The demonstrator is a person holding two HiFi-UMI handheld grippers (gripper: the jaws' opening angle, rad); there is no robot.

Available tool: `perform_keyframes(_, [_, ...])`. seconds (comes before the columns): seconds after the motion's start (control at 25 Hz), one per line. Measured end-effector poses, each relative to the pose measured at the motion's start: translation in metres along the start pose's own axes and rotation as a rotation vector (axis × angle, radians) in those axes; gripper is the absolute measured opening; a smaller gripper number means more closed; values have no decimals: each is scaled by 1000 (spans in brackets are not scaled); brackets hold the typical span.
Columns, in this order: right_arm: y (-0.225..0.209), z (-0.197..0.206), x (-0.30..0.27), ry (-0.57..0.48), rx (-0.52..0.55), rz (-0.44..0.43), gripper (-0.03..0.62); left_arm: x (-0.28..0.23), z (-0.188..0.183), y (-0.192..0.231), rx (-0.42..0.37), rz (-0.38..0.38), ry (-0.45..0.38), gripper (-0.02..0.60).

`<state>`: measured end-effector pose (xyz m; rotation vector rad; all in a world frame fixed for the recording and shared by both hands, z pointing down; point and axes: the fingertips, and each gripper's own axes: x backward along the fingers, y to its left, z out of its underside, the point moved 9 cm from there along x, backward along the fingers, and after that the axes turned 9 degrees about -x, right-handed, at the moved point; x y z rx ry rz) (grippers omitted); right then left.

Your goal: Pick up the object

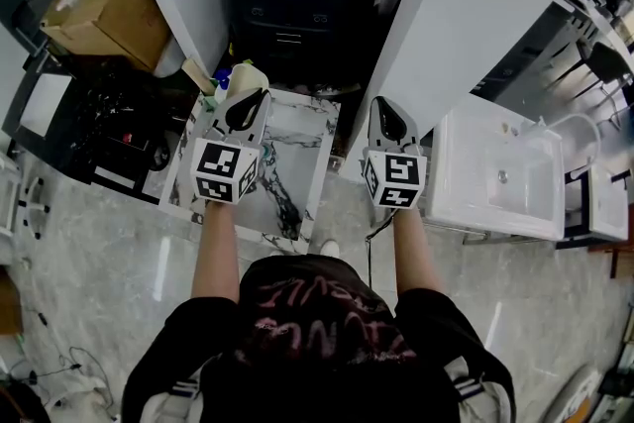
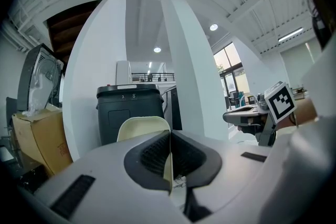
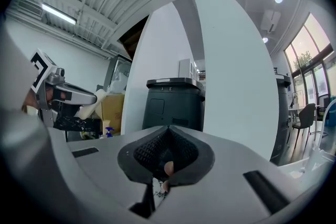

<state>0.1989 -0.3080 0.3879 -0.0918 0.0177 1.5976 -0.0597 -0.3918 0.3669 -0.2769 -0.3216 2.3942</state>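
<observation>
Our left gripper (image 1: 256, 97) clamps a thin cream object (image 2: 139, 126) that sticks out ahead of its jaws; our right gripper (image 1: 384, 106), alongside, is clenched.

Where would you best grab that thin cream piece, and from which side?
By its thin edge, from the person's side, as the left gripper does: its jaws are shut on the cream piece, whose edge fits between the pads while the rounded part sticks out beyond them.
</observation>
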Motion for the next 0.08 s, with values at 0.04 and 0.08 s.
perform_keyframes(0.04, [-1,0,-1,0,1,0,14,-1,0,0,-1,3,3,21])
perform_keyframes(0.08, [-1,1,-1,-1,2,0,14,-2,1,0,-1,6,5,21])
